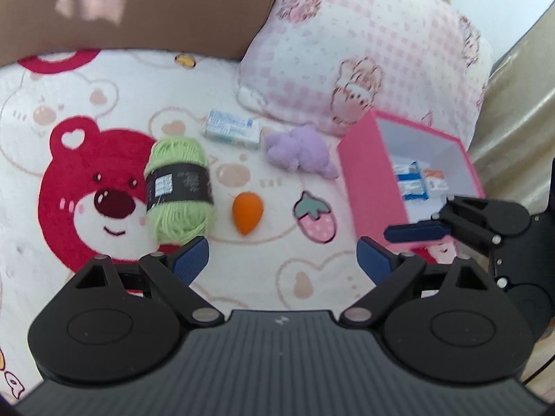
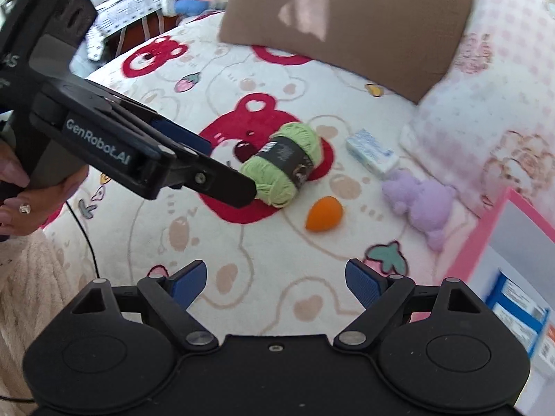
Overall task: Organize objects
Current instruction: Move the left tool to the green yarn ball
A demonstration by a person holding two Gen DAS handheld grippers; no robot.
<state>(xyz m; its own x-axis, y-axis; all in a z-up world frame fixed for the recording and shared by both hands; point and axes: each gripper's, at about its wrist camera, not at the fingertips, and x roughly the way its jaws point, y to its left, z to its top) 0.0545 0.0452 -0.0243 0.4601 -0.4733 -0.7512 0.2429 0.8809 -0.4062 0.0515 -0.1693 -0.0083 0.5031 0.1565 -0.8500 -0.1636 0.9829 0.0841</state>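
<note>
A green yarn skein (image 1: 178,187) with a black band, an orange egg-shaped sponge (image 1: 247,215), a purple plush toy (image 1: 300,152) and a white-blue packet (image 1: 231,129) lie on the bear-print blanket. A pink box (image 1: 367,180) at right holds several packets (image 1: 414,180). My left gripper (image 1: 282,258) is open and empty, hovering short of the sponge. My right gripper (image 2: 276,279) is open and empty, above the blanket before the sponge (image 2: 324,219). The yarn (image 2: 284,163), plush (image 2: 421,204), packet (image 2: 373,154) and box (image 2: 485,242) also show in the right wrist view.
A brown pillow (image 1: 138,7) and a pink checked pillow (image 1: 364,45) lie behind the objects. In the right wrist view the left gripper's body (image 2: 114,152) reaches in from the left, near the yarn. The right gripper's fingers (image 1: 416,232) sit by the box front.
</note>
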